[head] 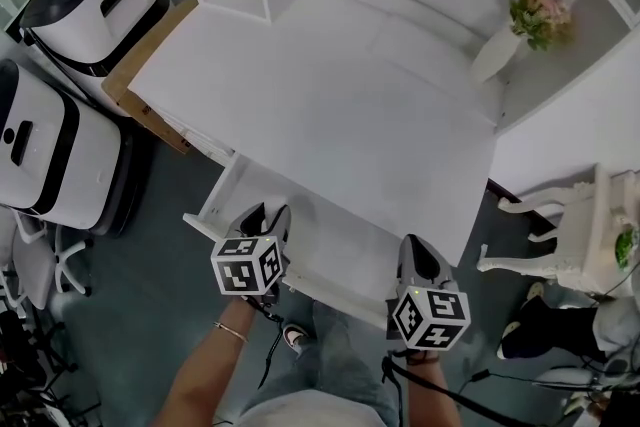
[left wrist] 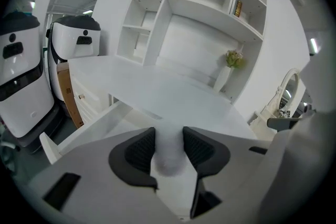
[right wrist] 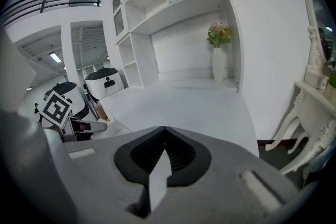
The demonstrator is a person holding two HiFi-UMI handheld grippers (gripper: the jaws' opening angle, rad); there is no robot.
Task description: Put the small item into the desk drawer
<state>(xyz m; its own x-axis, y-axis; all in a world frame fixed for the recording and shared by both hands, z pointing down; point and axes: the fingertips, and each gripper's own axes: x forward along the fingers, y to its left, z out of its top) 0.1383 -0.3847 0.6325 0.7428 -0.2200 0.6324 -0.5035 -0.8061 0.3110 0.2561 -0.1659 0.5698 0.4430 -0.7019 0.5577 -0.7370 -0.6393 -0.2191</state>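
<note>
Pinching a small white item (left wrist: 169,157) in the left tongs (left wrist: 168,134), pads snug against both its sides. Hovering it over the open drawer (head: 218,198), just below and ahead of those tongs, pulled out from under the white surface (head: 330,105). Holding the right tongs (right wrist: 165,131) pressed together, nothing in them, off to the right of the left pair by the drawer's right end. Also spotting a vase of flowers (head: 497,50) way ahead of the right tongs, at the back right.
</note>
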